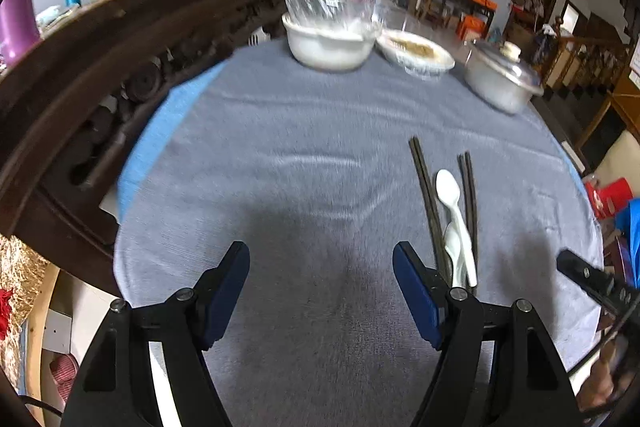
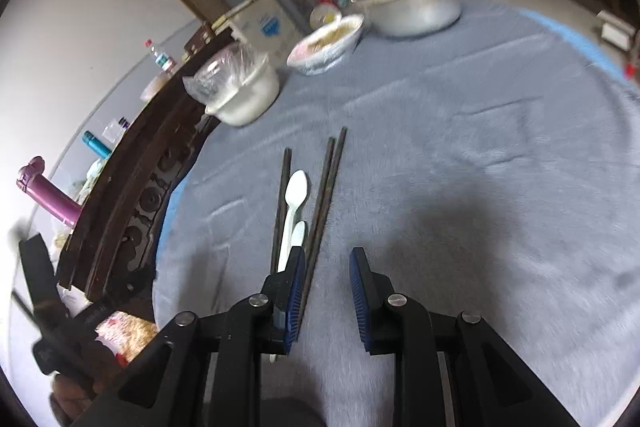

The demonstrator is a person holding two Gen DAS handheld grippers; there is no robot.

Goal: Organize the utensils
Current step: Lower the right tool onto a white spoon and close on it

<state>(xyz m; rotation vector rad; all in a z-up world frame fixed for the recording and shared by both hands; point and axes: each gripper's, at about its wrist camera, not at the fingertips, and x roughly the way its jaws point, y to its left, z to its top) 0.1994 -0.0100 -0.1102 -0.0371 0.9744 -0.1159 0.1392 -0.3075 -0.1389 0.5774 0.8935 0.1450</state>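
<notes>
Utensils lie bunched on the grey-clothed bench (image 1: 304,155): white spoons (image 2: 295,205) between two pairs of dark chopsticks (image 2: 326,195). Left gripper (image 1: 321,291) wide, empty, utensils just beside its right finger. Right gripper (image 2: 327,301) narrow gap, nothing between the pads, chopsticks beside its left finger. Judgement: approach stage. Shift right gripper over one chopstick pair, come down low, pinch mid-shaft; avoid nudging the spoons.
</notes>
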